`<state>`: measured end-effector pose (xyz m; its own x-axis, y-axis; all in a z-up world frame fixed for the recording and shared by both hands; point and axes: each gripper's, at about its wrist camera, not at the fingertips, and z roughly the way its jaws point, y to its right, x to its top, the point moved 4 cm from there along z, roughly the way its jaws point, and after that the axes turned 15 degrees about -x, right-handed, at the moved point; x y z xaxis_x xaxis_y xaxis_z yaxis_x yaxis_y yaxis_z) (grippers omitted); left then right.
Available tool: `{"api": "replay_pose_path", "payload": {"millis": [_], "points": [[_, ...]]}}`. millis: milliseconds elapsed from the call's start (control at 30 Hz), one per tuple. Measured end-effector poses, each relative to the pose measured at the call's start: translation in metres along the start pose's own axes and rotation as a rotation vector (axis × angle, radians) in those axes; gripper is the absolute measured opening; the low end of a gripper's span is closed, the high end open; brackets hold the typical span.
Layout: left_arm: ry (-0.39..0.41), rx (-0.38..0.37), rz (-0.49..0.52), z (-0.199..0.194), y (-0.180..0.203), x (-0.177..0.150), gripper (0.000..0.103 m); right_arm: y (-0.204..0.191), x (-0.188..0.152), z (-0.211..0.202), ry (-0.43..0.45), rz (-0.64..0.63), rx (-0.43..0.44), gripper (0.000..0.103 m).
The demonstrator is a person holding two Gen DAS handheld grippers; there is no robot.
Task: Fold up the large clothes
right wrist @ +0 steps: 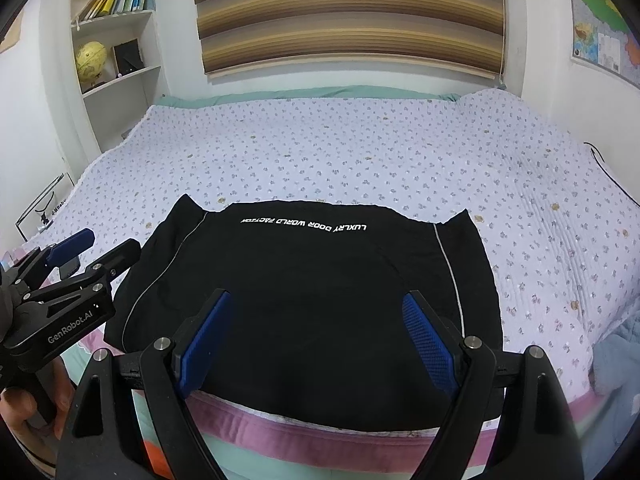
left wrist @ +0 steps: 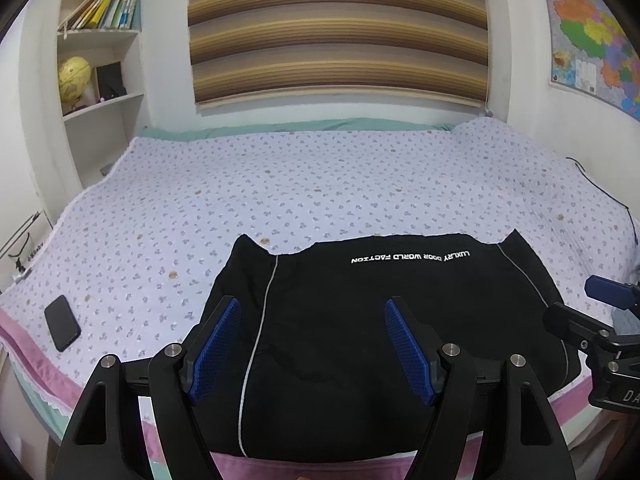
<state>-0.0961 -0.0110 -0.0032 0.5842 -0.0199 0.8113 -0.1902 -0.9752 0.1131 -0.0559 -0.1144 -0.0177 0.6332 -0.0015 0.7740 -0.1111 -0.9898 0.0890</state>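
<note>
both claws, left claw [left wrist: 312,344] and right claw [right wrist: 316,340], gape empty over the soft, limp black garment [right wrist: 312,280] on the bed [right wrist: 320,152]; best pinched at its near corners.

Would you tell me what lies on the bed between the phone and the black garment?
Only bare floral bedspread separates the phone from the black garment, seen in the left wrist view.

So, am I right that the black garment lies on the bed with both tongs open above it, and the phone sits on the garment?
Not quite: the phone lies on the floral bedspread, left of the black garment, as the left wrist view shows. The left tongs and right tongs are open.
</note>
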Motion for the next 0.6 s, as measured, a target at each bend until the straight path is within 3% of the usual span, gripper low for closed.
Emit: {"api": "replay_pose_path", "payload": {"millis": [600], "points": [[-0.029, -0.006, 0.022, 0.0104, 0.0095, -0.0049, 0.076, 0.0049, -0.0036, 0.0076, -0.014, 0.008, 0.003, 0.089]]}}
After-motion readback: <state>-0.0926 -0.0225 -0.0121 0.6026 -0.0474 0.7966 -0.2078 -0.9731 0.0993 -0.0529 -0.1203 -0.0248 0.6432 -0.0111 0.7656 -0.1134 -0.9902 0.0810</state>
